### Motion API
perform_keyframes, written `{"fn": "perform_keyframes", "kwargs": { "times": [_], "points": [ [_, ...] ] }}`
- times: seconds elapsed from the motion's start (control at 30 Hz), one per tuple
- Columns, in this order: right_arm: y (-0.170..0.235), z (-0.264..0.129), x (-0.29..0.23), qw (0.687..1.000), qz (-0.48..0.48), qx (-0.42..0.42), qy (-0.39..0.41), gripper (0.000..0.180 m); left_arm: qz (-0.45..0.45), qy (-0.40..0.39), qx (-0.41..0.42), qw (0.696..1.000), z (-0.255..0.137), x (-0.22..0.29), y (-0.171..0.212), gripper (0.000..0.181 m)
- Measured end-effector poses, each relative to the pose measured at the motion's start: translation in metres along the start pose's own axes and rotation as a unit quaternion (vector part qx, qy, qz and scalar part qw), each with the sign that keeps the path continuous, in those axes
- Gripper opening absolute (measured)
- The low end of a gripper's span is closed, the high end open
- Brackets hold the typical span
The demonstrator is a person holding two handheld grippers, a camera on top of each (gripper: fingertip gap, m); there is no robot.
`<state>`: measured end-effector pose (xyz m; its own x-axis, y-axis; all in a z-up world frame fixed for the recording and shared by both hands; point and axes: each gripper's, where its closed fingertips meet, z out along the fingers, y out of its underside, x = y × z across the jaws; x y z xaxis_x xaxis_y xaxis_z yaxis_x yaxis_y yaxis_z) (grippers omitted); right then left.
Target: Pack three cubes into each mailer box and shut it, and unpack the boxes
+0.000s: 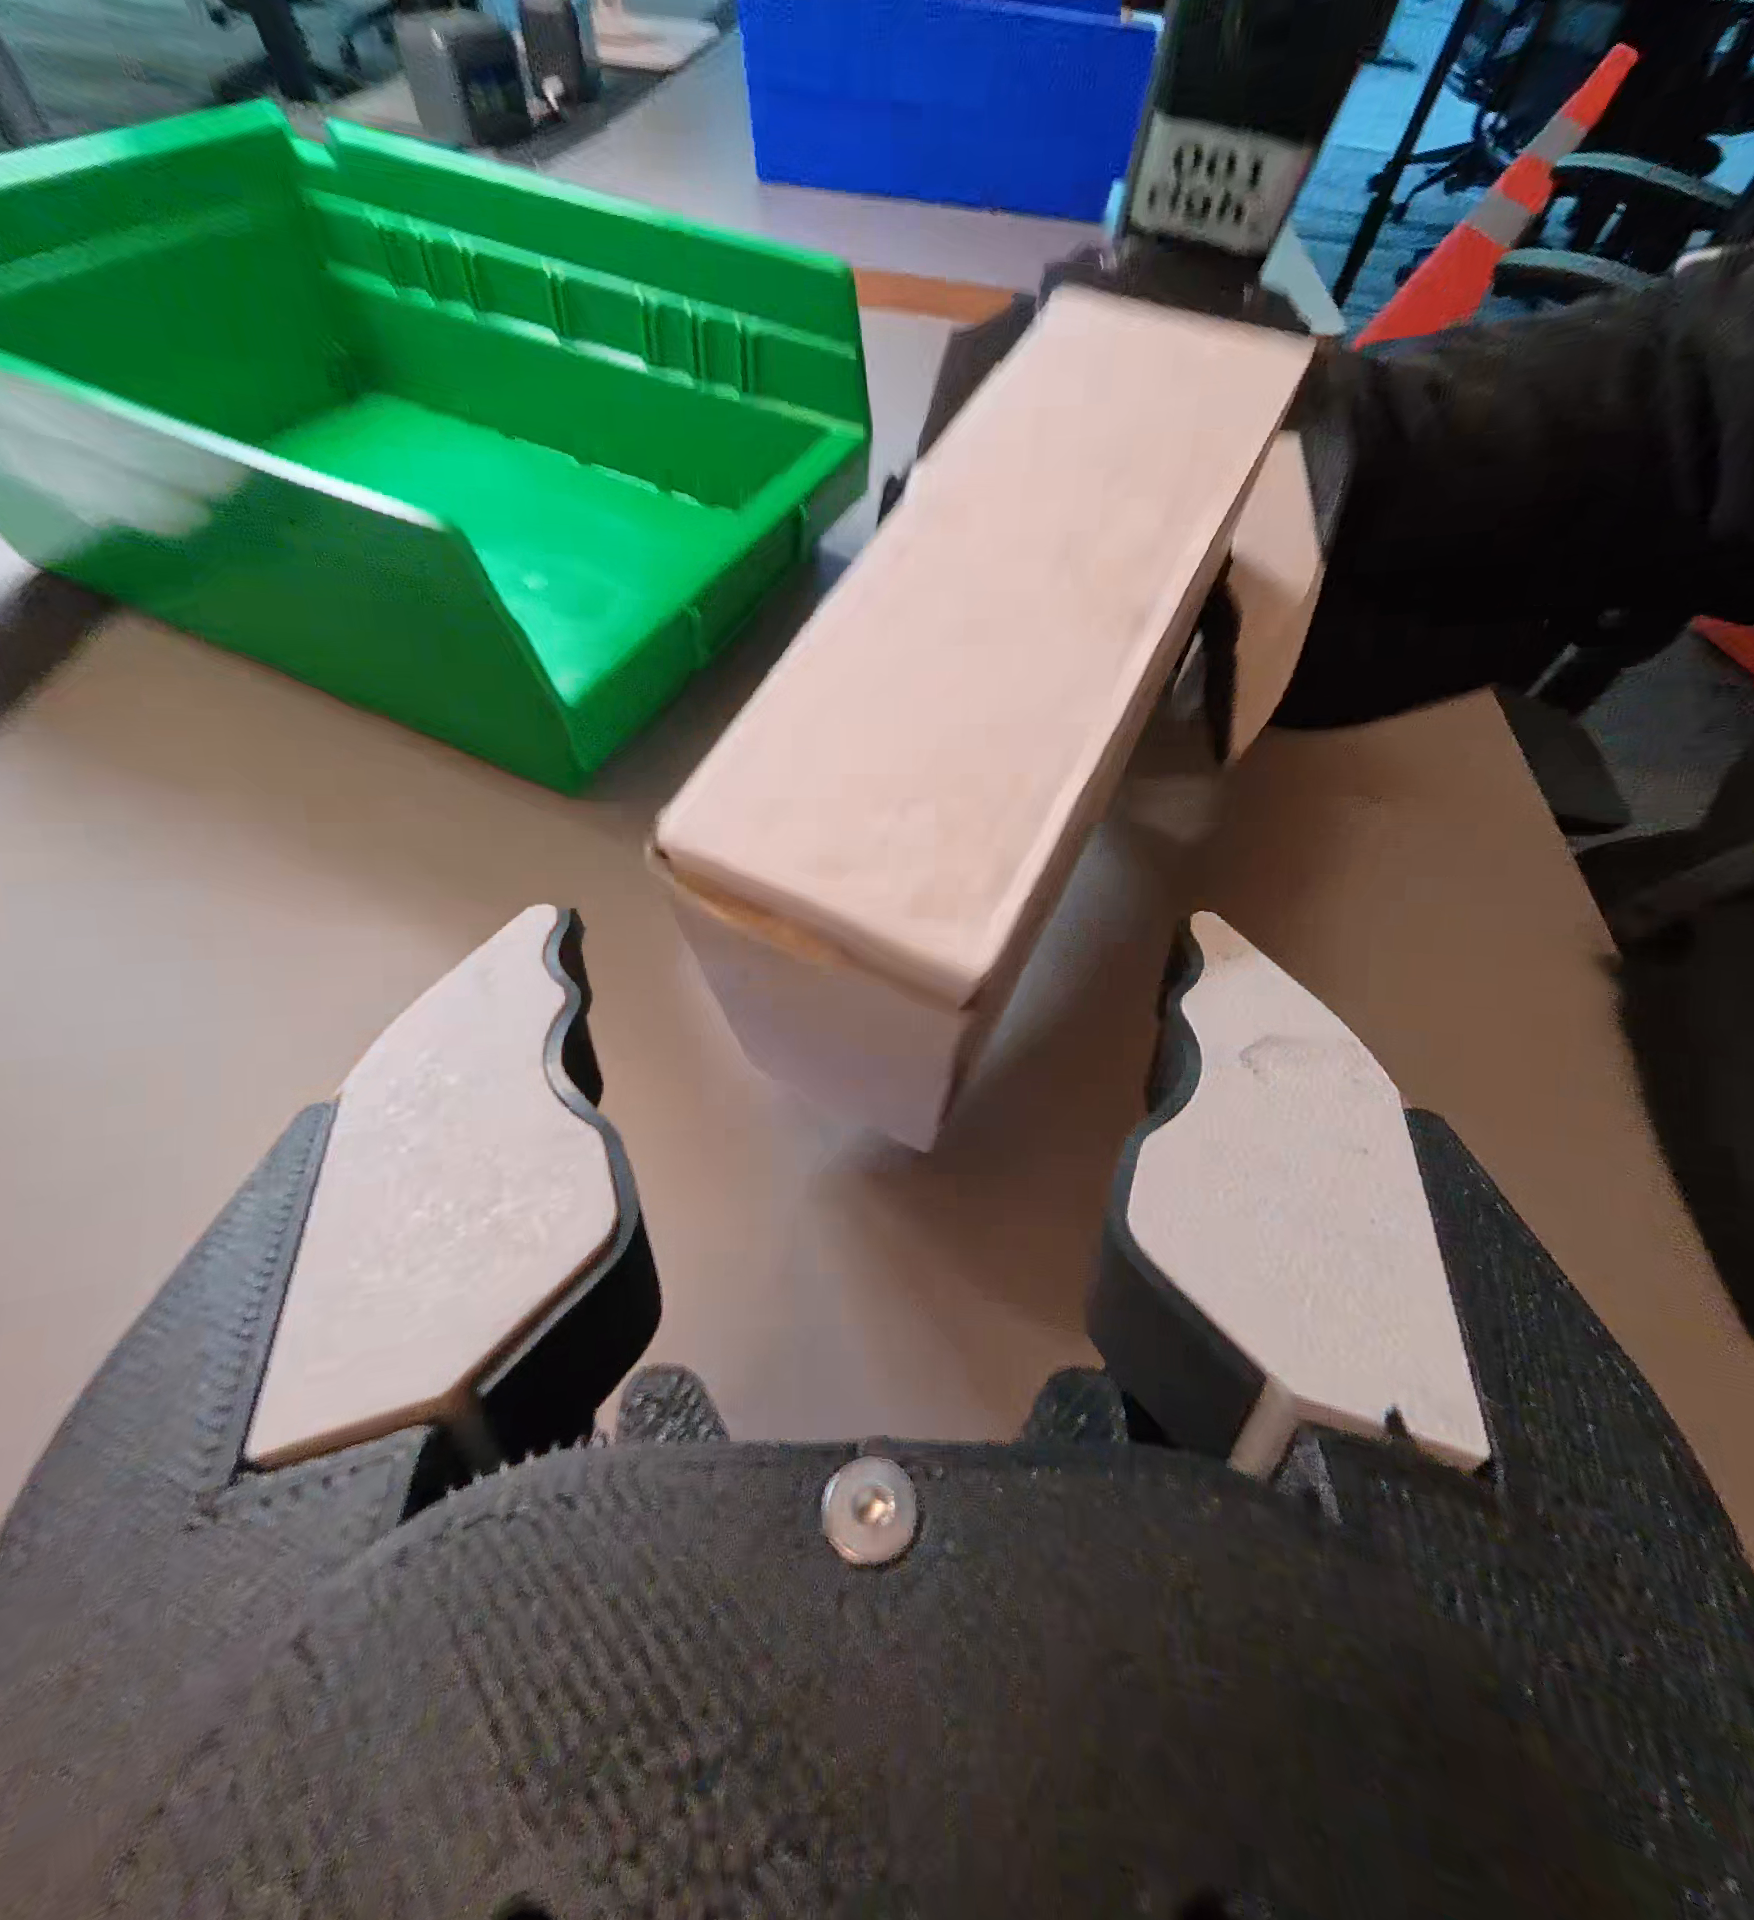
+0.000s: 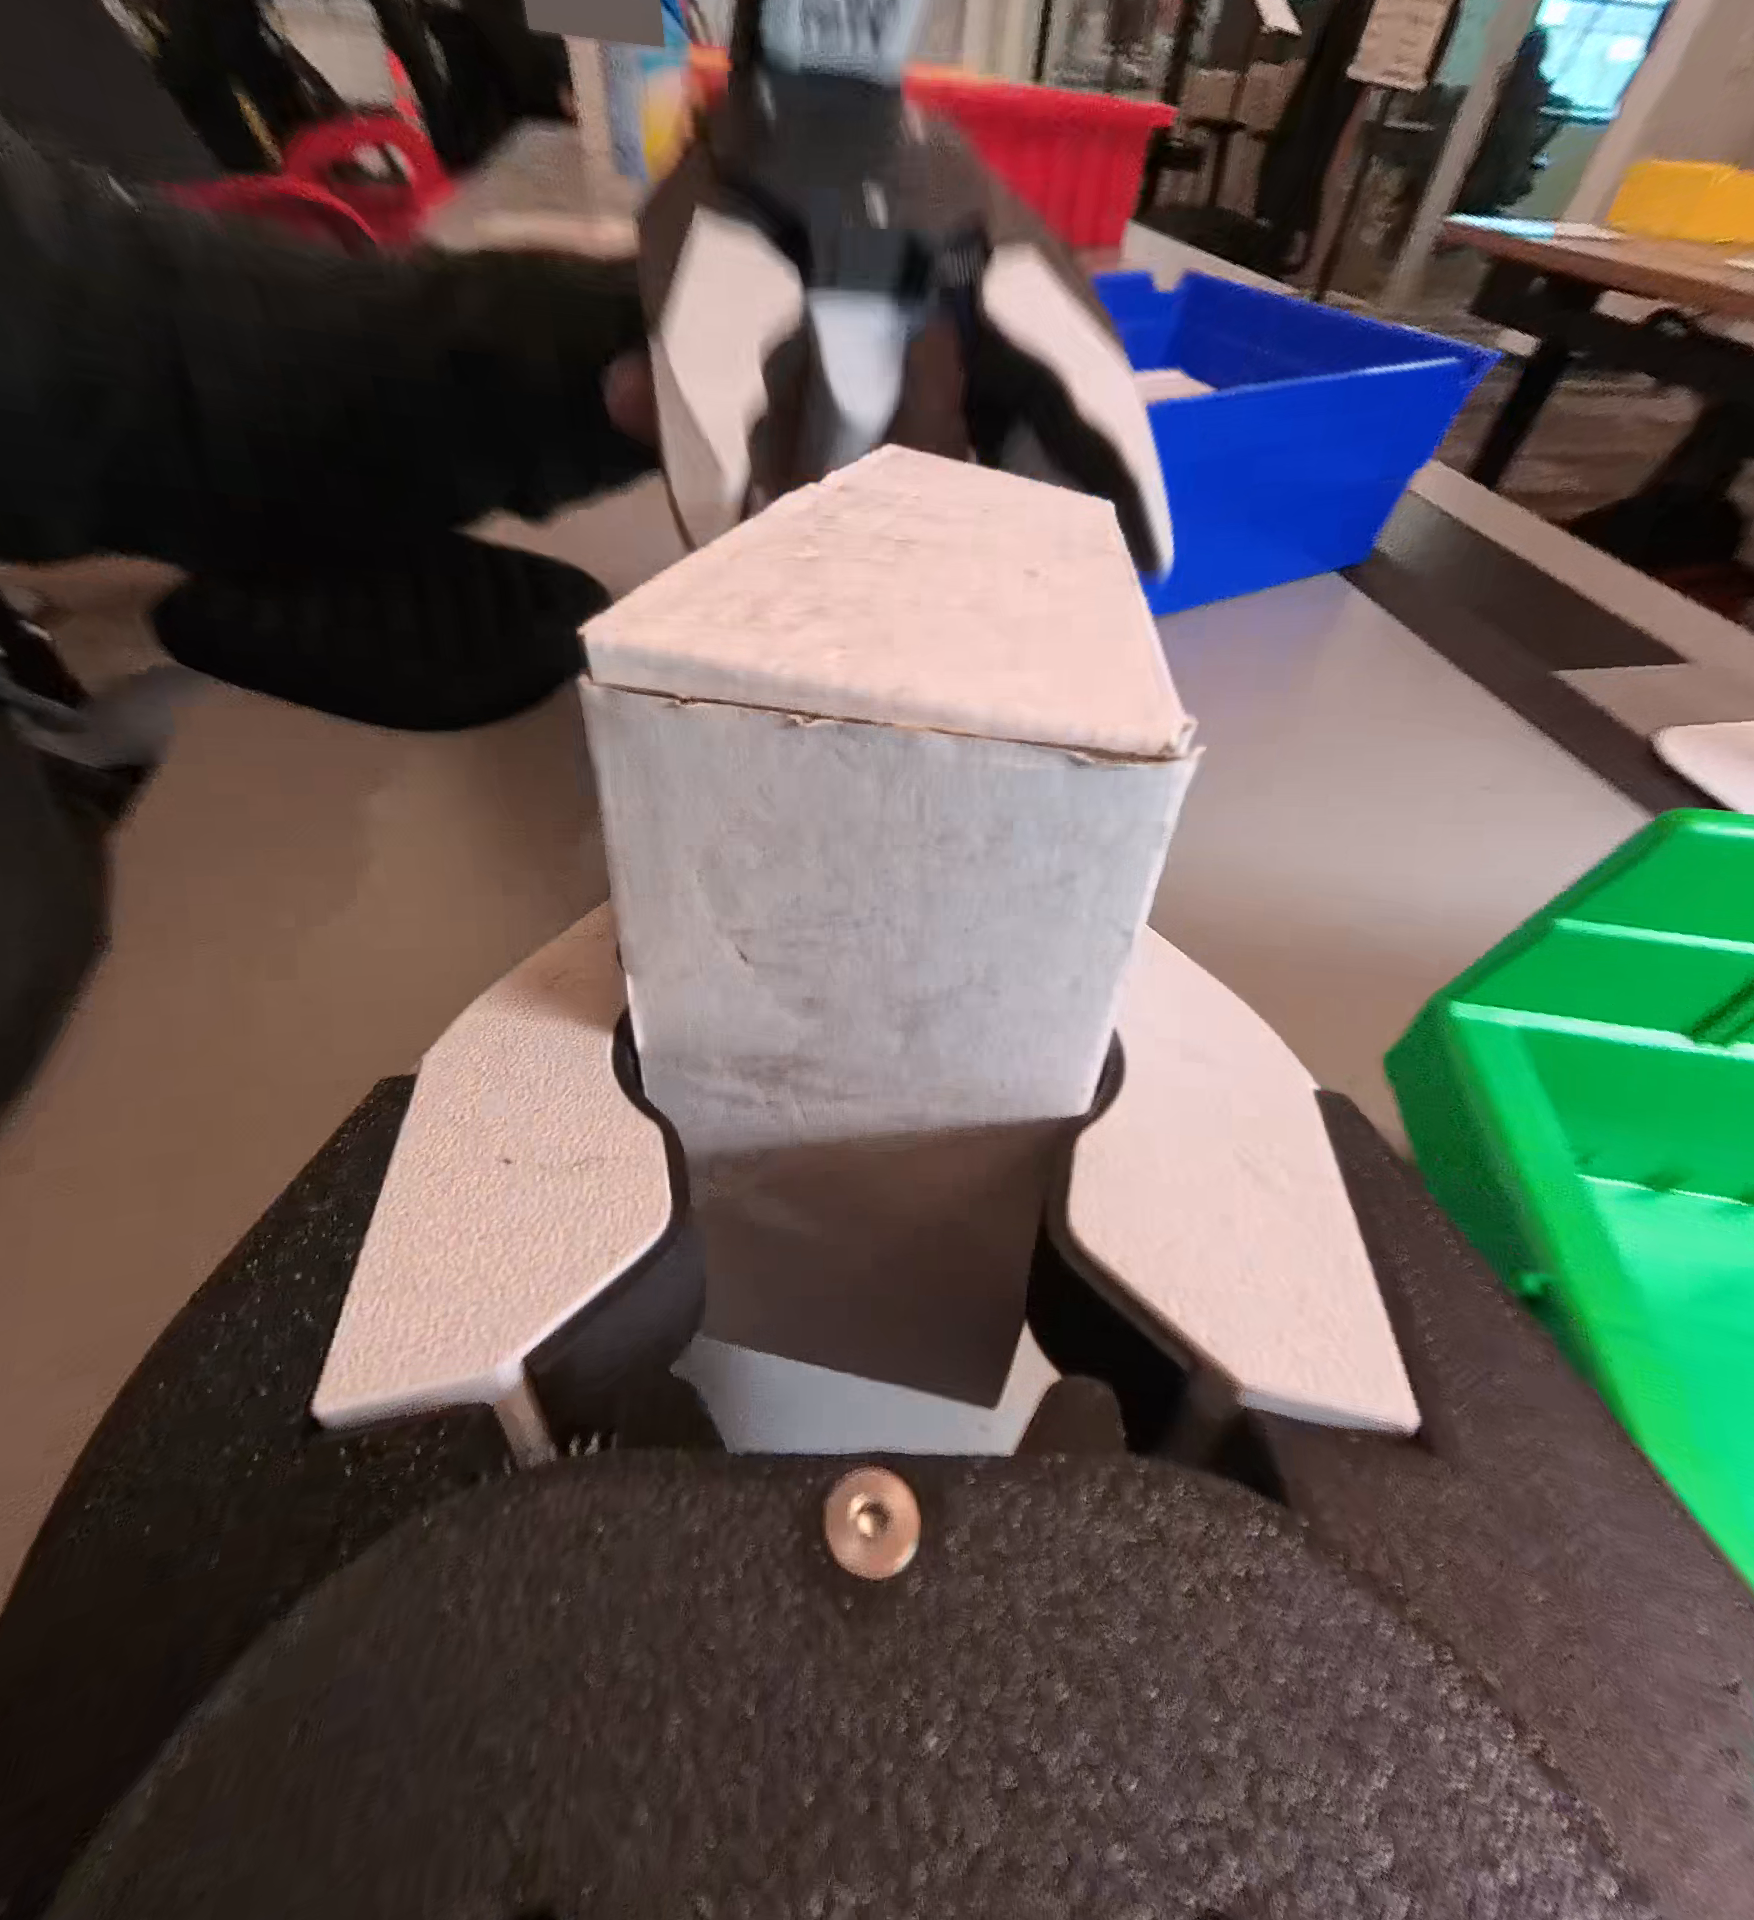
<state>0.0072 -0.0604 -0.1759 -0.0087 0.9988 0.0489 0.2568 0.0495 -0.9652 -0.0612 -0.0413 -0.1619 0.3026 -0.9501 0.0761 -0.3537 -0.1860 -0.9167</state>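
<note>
A shut white mailer box is held off the tan table, its long side pointing at me in the left wrist view. My right gripper is shut on one end of the box; one of its fingers shows at the box's far end. My left gripper is open and empty, with its fingers on either side of the box's near end and not touching it. It also shows, blurred, beyond the box in the right wrist view. No cubes are visible.
An empty green bin stands left of the box and shows at the right in the right wrist view. A blue bin sits farther back. A black-gloved hand holds the right gripper. An orange cone stands beyond the table. The grippers' ends are close to 9 cm from one another.
</note>
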Motion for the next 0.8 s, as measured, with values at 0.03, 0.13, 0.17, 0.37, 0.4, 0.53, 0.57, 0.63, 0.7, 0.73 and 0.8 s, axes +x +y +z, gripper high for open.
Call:
{"fn": "perform_keyframes", "kwargs": {
  "times": [0.03, 0.13, 0.17, 0.37, 0.4, 0.53, 0.57, 0.63, 0.7, 0.73, 0.8],
  "points": [
    [-0.003, 0.001, -0.005, 1.0, 0.015, 0.014, -0.02, 0.079, -0.009, 0.011, -0.002, 1.0, 0.007, 0.004, 0.01, 0.104],
    [-0.003, 0.004, -0.018, 0.996, 0.052, 0.021, -0.076, 0.079, -0.011, 0.052, 0.014, 0.999, 0.024, 0.023, 0.015, 0.088],
    [0.001, 0.005, -0.02, 0.995, 0.056, 0.013, -0.081, 0.079, -0.004, 0.044, 0.015, 0.999, 0.027, 0.024, 0.015, 0.084],
    [-0.011, -0.008, 0.013, 0.998, 0.064, 0.018, 0.016, 0.077, -0.053, -0.003, -0.054, 0.997, 0.026, 0.017, 0.033, 0.082],
    [-0.019, -0.012, 0.02, 0.997, 0.052, 0.024, 0.043, 0.075, -0.059, -0.014, -0.061, 0.996, 0.025, 0.016, 0.034, 0.082],
    [-0.051, -0.026, 0.031, 0.992, -0.022, 0.017, 0.122, 0.07, -0.072, -0.037, -0.057, 0.995, 0.022, 0.014, 0.03, 0.082],
    [-0.055, -0.025, 0.03, 0.99, -0.046, 0.002, 0.131, 0.068, -0.082, -0.042, -0.057, 0.994, 0.021, 0.012, 0.03, 0.082],
    [-0.06, -0.02, 0.027, 0.984, -0.095, -0.042, 0.148, 0.062, -0.083, -0.06, -0.059, 0.993, 0.019, 0.006, 0.031, 0.082],
    [-0.061, -0.01, 0.027, 0.97, -0.15, -0.09, 0.17, 0.055, -0.081, -0.078, -0.072, 0.991, 0.018, 0.001, 0.035, 0.082],
    [-0.063, -0.006, 0.033, 0.957, -0.18, -0.111, 0.201, 0.047, -0.078, -0.083, -0.075, 0.991, 0.018, 0.001, 0.037, 0.082],
    [-0.064, 0.003, 0.044, 0.925, -0.245, -0.155, 0.244, 0.042, -0.073, -0.092, -0.082, 0.99, 0.018, 0.001, 0.039, 0.082]
  ]
}}
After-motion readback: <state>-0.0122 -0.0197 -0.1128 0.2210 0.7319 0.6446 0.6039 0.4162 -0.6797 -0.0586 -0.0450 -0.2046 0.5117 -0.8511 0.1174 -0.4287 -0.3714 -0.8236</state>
